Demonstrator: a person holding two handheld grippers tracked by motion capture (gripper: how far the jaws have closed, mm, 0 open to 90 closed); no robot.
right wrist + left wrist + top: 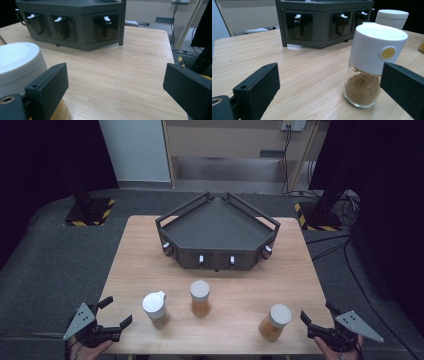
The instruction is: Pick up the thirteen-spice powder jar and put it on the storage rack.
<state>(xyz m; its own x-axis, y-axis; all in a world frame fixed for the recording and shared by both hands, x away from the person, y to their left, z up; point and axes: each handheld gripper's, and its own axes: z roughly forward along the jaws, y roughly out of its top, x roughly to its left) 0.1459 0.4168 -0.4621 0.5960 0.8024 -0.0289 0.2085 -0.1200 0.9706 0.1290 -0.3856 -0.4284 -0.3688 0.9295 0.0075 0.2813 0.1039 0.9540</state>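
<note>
- Wooden table [150, 245] on grey carpet, dark curtains at both sides, pale cabinet and wall behind.
- Three spice jars stand upright in a loose row on the table's near half, well apart from each other.
- Left jar [156, 309]: white flip-top cap with a spout, brown powder inside; in the left gripper view [369, 67] it shows a yellow button on the cap and sits just ahead of the jaws, near the right-hand one, not touched.
- Middle jar [200, 298]: flat grey lid, orange-brown contents, nearest the rack.
- Right jar [274, 322]: grey lid, orange contents; in the right gripper view [17, 65] it sits close behind the left-hand jaw, outside the gap.
- Left gripper [116, 312] at the table's near-left corner, held by a hand, jaws spread wide, nothing between them, aimed toward the left jar.
- Right gripper [309, 322] at the near-right corner, jaws also apart and empty, pointed toward the right jar.
- Dark angular rack [217, 227] at the far middle, flat tray top, row of pockets with clips along its front face, all looking vacant.
- Judgement: jars look staged in easy reach for pickup; each gripper is pre-opened wide enough to take a jar body, likely for the rack.
</note>
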